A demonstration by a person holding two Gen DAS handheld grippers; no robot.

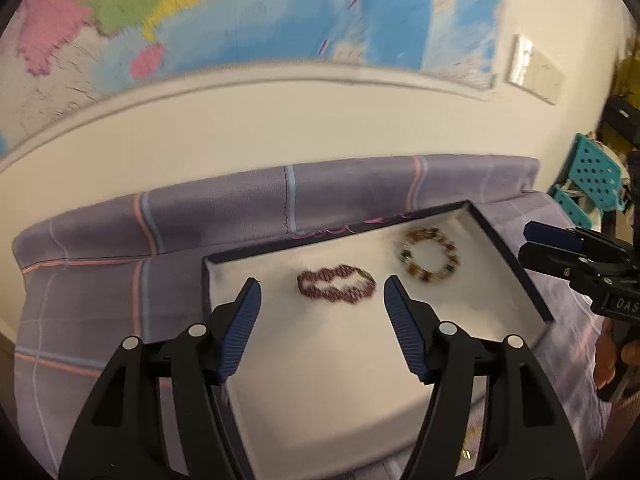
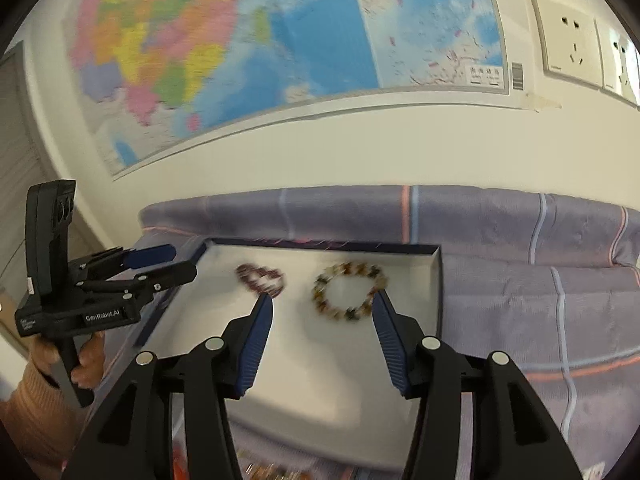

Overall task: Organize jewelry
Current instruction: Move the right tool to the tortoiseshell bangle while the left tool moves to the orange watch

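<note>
Left claw [image 1: 322, 294]: your jaws stand apart with nothing between them, low centre of the left wrist view, hovering over the tray.
Right claw [image 2: 322, 310]: also parted and empty, low centre of its own view.
Purple bracelet [image 1: 336, 283]: lies flat mid-tray, just past your left claw.
Amber bracelet [image 2: 350, 291]: lies beside it, apart, likely so neither tangles.
Tray [image 1: 508, 256]: dark-rimmed, white-lined, resting on the purple plaid cloth [image 1: 100, 240], centre frame.

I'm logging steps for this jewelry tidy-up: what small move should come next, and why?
Probably draw both hands back: the dark red bracelet and amber bead bracelet already lie apart in the tray, and the left gripper and right gripper are open and empty.
</note>
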